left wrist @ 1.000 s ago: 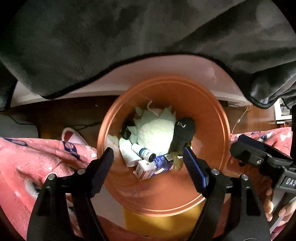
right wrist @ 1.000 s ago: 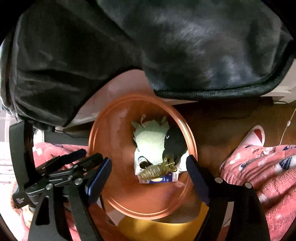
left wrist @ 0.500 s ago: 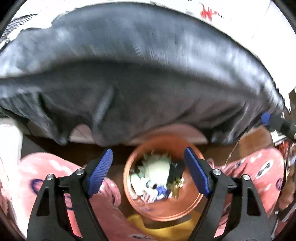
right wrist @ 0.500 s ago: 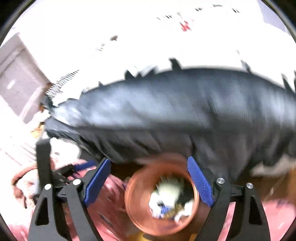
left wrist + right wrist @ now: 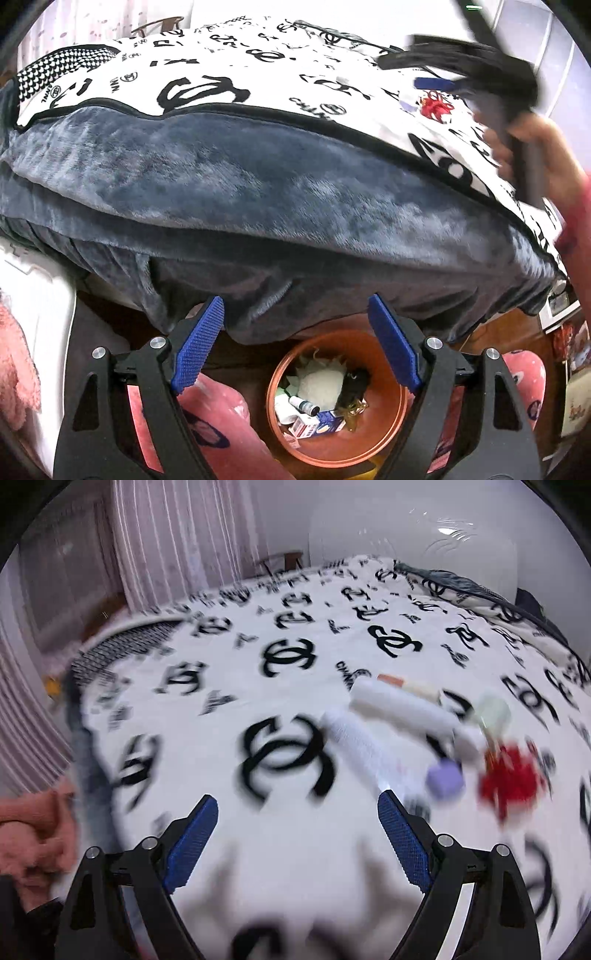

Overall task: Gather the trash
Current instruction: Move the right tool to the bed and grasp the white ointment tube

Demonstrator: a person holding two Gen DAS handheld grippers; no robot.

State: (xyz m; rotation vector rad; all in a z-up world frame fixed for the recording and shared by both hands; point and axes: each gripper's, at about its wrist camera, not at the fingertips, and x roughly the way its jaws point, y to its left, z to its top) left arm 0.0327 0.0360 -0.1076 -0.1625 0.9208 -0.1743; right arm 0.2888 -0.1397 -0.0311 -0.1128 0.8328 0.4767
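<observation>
In the left wrist view an orange bin [image 5: 393, 432] stands on the floor below the bed edge, holding tissue, a small bottle, a box and a dark item. My left gripper [image 5: 295, 345] is open and empty, high above the bin. In the right wrist view my right gripper [image 5: 297, 843] is open and empty over the bed. Blurred trash lies on the white logo-print cover: a white bottle [image 5: 360, 744], a white tube [image 5: 402, 709], a purple cap [image 5: 445, 781], a red tassel-like item [image 5: 511, 779]. The right gripper also shows blurred in the left wrist view [image 5: 461, 66].
A grey plush blanket [image 5: 258, 206] hangs over the bed edge above the bin. Pink-clad legs [image 5: 221, 435] flank the bin. White logo-print bedcover [image 5: 229, 701] fills the right view, with curtains [image 5: 166, 535] behind. A pink sleeve [image 5: 33, 830] is at lower left.
Both grippers rose away from the bin. The right one swung up over the bed top, where trash items came into view. The left still looks down at the bin from higher up.
</observation>
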